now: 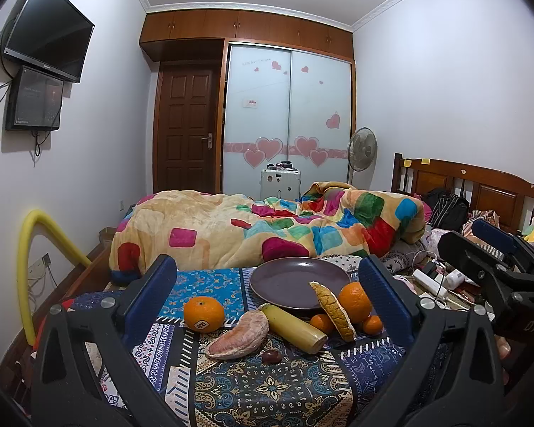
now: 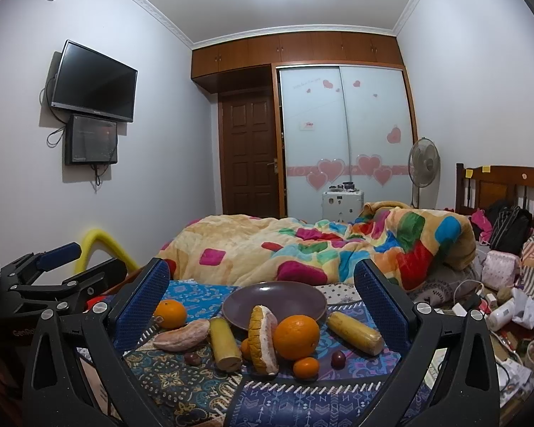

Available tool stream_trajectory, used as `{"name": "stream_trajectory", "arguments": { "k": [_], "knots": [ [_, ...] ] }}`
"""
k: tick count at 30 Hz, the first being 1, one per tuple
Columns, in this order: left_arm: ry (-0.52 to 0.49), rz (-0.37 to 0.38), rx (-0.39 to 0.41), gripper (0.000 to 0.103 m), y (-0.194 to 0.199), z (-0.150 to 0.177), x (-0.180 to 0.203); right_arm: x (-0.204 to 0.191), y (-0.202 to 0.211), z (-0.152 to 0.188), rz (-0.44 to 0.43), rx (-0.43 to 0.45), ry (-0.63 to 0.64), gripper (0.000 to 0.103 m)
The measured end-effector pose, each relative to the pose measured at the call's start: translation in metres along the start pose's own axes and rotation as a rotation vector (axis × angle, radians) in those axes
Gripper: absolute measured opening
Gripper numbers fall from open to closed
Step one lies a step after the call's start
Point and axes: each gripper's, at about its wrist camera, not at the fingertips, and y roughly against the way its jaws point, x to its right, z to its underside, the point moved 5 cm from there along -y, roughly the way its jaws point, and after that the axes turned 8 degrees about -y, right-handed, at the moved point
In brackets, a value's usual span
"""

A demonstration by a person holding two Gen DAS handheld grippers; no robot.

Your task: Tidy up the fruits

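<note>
A purple plate (image 1: 295, 281) (image 2: 274, 299) sits empty on the patterned cloth (image 1: 267, 391). In front of it lie a stickered orange (image 1: 203, 313) (image 2: 170, 314), a peeled pomelo segment (image 1: 238, 336) (image 2: 183, 334), a yellow banana piece (image 1: 292, 327) (image 2: 225, 343), an upright pomelo wedge (image 1: 334, 311) (image 2: 263, 338), a big orange (image 1: 354, 300) (image 2: 297, 336), small tangerines (image 1: 322, 322) (image 2: 306, 366) and a dark round fruit (image 1: 271, 356) (image 2: 192, 357). A second banana piece (image 2: 354, 332) lies at the right. My left gripper (image 1: 267, 263) (image 2: 85, 259) and right gripper (image 2: 261, 267) (image 1: 487, 245) both hover open, short of the fruit, holding nothing.
Behind the plate lies a bed with a colourful blanket (image 1: 267, 227). Chargers, cables and bags clutter the right side (image 2: 498, 306). A yellow foam tube (image 1: 28, 267) arches at the left. The cloth's near part (image 2: 284, 402) is bare.
</note>
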Motion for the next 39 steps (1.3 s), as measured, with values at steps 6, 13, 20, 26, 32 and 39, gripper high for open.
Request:
{"name": "stream_trajectory", "arguments": {
  "k": [6,13,20,26,32,39],
  "knots": [
    [-0.001,-0.001,-0.001,0.103,-0.001,0.001,0.0,0.0,0.0,0.0,-0.003,-0.002,-0.002,0.103],
    [-0.001,-0.001,-0.003,0.103,0.0,0.002,-0.001,-0.001,-0.002,0.0,-0.009,-0.004,-0.002,0.103],
    [-0.003,-0.008,-0.011,0.103,-0.002,0.005,-0.001,-0.002,-0.004,0.002,-0.014,-0.01,-0.006,0.103],
    [-0.001,-0.011,-0.016,0.103,-0.004,0.008,-0.002,-0.002,-0.005,0.004,-0.016,-0.015,-0.009,0.103],
    [0.002,-0.017,-0.029,0.103,-0.008,0.01,-0.005,0.0,-0.01,0.008,-0.016,-0.026,-0.012,0.103],
    [0.001,-0.034,-0.102,0.103,-0.031,0.019,-0.018,0.015,-0.03,0.02,0.036,-0.075,0.019,0.103]
  ]
}}
